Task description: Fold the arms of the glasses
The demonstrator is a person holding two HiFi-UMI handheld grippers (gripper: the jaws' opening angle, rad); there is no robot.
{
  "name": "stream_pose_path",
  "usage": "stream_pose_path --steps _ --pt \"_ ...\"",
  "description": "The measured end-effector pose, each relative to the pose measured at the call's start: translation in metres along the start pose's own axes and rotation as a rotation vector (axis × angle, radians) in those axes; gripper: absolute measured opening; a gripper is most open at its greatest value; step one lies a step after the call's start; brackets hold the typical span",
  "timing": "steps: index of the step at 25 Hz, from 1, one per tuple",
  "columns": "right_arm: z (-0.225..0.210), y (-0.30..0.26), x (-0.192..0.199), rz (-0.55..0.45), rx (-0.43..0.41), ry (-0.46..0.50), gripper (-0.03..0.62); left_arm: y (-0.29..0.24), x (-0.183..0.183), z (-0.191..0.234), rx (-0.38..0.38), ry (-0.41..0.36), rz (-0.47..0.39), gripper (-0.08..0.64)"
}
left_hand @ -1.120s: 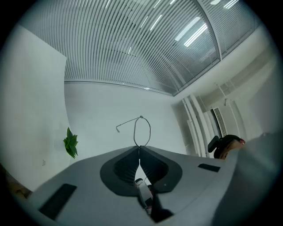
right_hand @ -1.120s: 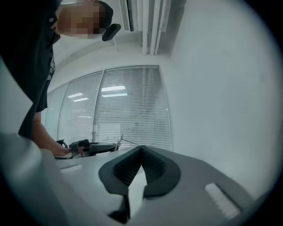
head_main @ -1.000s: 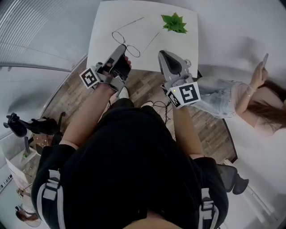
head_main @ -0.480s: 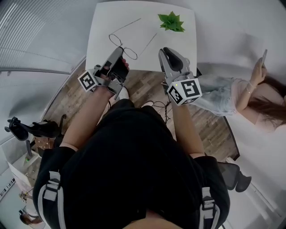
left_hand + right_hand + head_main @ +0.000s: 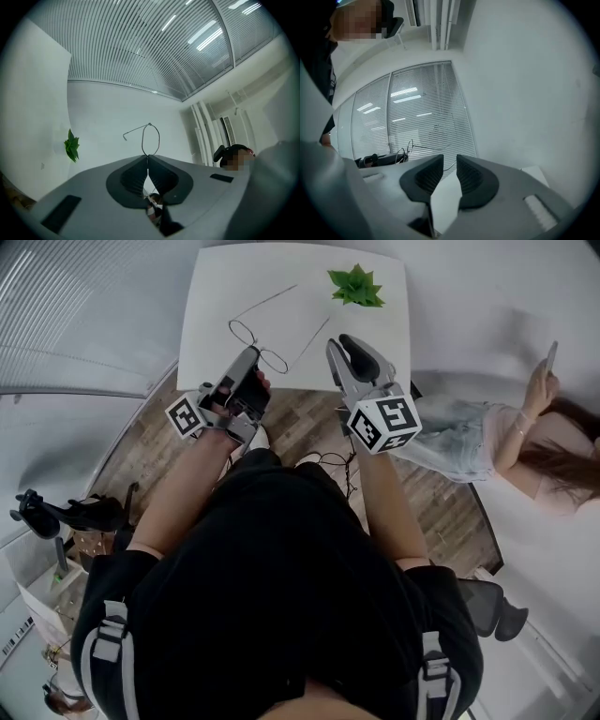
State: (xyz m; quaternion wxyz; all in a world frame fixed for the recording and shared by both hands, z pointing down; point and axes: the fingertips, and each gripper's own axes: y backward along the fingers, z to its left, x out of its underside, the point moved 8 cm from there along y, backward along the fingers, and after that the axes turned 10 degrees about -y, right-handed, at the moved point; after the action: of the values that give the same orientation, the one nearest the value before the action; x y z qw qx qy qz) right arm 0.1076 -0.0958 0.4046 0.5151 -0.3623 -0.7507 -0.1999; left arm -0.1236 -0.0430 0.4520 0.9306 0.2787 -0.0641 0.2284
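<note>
My left gripper fingers clench the glasses by one lens rim; my right gripper fingers are opening, empty.

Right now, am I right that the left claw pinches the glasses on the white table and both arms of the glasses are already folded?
Not quite: the left claw does pinch the glasses on the white table, but the head view shows both arms spread open, not folded.

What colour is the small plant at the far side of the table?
Green. The spiky-leaved plant stands out against the white table, most clearly in the head view.
</note>
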Motion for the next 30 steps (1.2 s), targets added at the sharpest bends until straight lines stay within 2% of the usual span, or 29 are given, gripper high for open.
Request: stream_pose_path --steps 21,30 --pt "-0.023 -0.023 0.007 0.055 0.053 -0.114 0.11 0.001 0.012 0.005 0.032 0.022 0.016 0.014" --pt "-0.022 -0.031 0.007 0.07 0.027 -0.149 0.109 0.0 0.012 0.006 0.038 0.03 0.017 0.014"
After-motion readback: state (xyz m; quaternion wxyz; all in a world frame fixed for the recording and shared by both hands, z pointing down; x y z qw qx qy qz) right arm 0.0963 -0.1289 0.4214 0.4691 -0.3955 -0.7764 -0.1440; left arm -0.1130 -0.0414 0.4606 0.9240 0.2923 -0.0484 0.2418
